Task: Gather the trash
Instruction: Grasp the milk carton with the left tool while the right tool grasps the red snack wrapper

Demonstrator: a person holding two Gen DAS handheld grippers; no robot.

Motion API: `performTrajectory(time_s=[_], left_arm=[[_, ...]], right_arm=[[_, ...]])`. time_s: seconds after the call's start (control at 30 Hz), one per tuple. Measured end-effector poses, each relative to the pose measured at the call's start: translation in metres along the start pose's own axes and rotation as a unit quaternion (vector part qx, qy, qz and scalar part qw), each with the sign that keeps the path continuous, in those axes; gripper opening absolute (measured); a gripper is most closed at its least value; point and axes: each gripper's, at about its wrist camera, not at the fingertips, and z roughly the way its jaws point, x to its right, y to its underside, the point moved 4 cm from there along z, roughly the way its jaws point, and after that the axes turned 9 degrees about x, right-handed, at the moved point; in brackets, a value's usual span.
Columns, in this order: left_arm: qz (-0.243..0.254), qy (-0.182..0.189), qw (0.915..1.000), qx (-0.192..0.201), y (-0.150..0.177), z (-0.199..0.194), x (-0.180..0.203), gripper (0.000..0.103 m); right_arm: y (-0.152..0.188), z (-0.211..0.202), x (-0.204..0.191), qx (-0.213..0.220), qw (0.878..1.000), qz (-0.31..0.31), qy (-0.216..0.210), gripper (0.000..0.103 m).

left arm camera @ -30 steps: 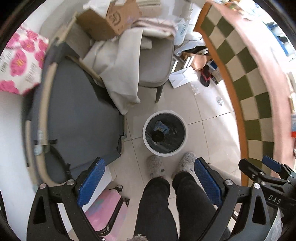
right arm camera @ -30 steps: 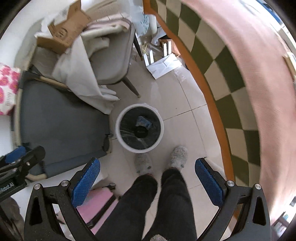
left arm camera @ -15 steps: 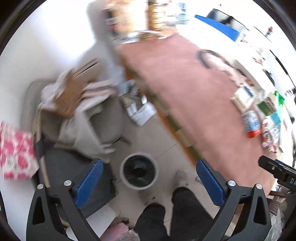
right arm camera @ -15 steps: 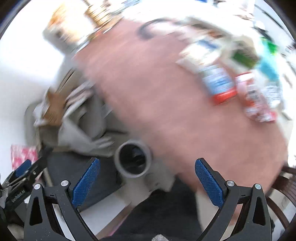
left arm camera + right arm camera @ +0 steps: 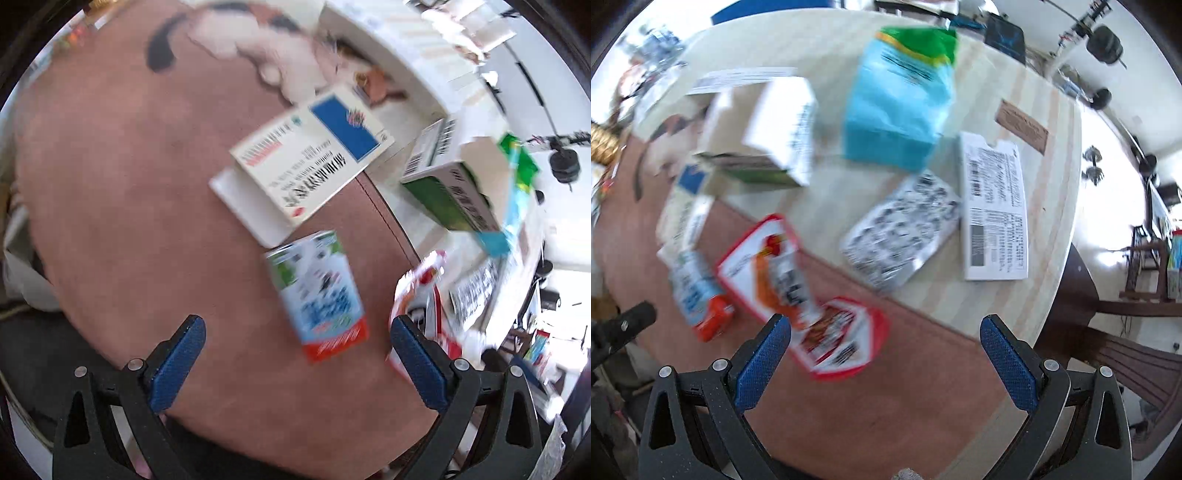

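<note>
While both views are smearing with motion blur, I am holding my left hand-held gripper (image 5: 297, 363) with its blue pads spread wide and nothing between them, above the table (image 5: 110, 184) with its pinkish-brown cloth. Just ahead of it, between the pads, a blue-and-white milk carton (image 5: 317, 291) with a red end is lying flat, and beyond that a white box with a blue patch (image 5: 314, 155). My right hand-held gripper (image 5: 886, 360) is likewise gaping empty; a red-edged snack wrapper (image 5: 798, 291) is lying just ahead near its left pad, with a black-and-white printed packet (image 5: 905, 229) and a light-blue bag (image 5: 901, 99) farther ahead.
</note>
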Motion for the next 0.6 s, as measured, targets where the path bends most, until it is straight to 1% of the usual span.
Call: performTrajectory(time_s=[0.03,0.07,0.1,0.13,0.17,0.2,0.23,0.27,0.37,0.47,0.53,0.6], left_arm=[[-0.012,0.004,0.9999,-0.009,-0.003,0.011,0.003,0.1],[-0.022,0.004,0.9997,-0.015,-0.005,0.019,0.004,0.092],[-0.028,0.006,0.9994,-0.02,-0.007,0.026,0.006,0.081],[-0.027,0.004,0.9994,-0.022,-0.008,0.031,0.007,0.077],[-0.021,-0.002,0.9996,-0.02,-0.009,0.034,0.008,0.072],[-0.009,-0.01,0.9998,-0.014,-0.009,0.035,0.009,0.064],[0.007,-0.017,0.9998,-0.008,-0.009,0.035,0.009,0.058],[0.022,-0.02,0.9995,-0.005,-0.008,0.034,0.009,0.054],[0.073,-0.047,0.9962,0.006,-0.002,0.03,0.006,0.054],[0.12,-0.08,0.9894,0.017,0.012,0.021,-0.009,0.054],[0.129,-0.099,0.9866,0.017,0.023,0.018,-0.025,0.054],[0.115,-0.096,0.9885,0.016,0.029,0.017,-0.039,0.054]], right_arm=[[-0.001,0.005,0.002,-0.005,1.0,0.003,-0.002,0.103],[-0.002,0.01,0.003,-0.009,1.0,0.005,-0.006,0.103],[-0.002,0.015,0.004,-0.015,1.0,0.005,-0.01,0.103],[-0.003,0.018,0.005,-0.018,1.0,0.002,-0.014,0.103],[-0.003,0.021,0.004,-0.021,1.0,-0.003,-0.02,0.103],[-0.004,0.024,0.002,-0.023,0.999,-0.008,-0.023,0.103],[-0.004,0.026,-0.001,-0.025,0.999,-0.014,-0.028,0.103],[-0.004,0.028,-0.004,-0.028,0.999,-0.022,-0.032,0.103],[-0.007,0.036,-0.023,-0.033,0.997,-0.048,-0.05,0.103],[-0.006,0.038,-0.047,-0.034,0.993,-0.084,-0.07,0.103],[-0.004,0.04,-0.065,-0.035,0.989,-0.116,-0.083,0.103],[0.001,0.046,-0.086,-0.042,0.984,-0.15,-0.09,0.103]])
